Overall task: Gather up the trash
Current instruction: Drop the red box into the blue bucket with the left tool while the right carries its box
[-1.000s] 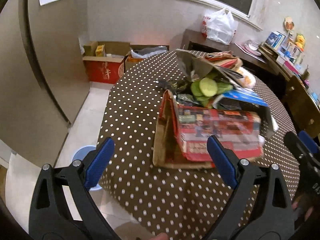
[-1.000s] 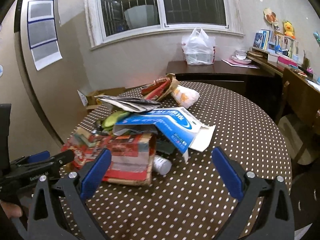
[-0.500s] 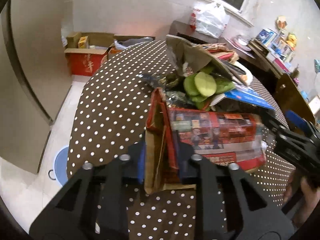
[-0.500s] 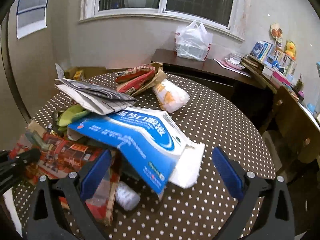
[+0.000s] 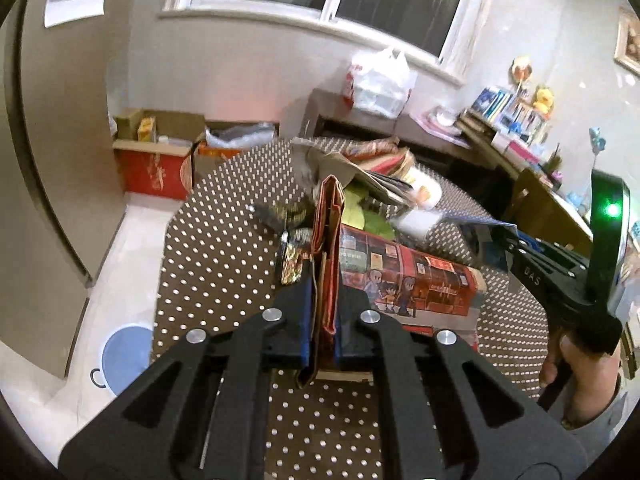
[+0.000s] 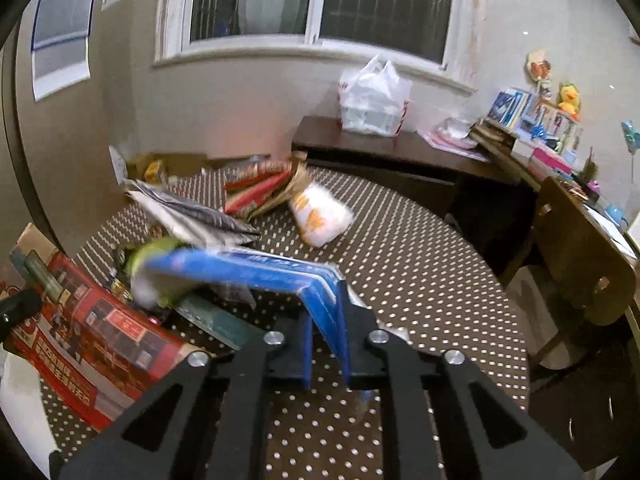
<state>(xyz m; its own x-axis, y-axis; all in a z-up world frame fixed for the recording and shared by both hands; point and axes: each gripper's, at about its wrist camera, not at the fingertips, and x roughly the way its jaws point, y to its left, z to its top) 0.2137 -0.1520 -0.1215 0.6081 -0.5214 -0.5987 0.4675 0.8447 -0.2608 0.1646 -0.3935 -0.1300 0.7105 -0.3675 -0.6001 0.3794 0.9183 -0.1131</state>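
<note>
Red printed carton [image 5: 404, 280] – flap pinched by closing left fingers [image 5: 306, 308], blue packet [image 6: 256, 270] – right fingers [image 6: 306, 344] clamped.

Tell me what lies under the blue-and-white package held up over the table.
Under the blue-and-white package show green peels, a teal flat packet and the polka-dot tablecloth. Anything deeper beneath its raised flap is covered.
</note>
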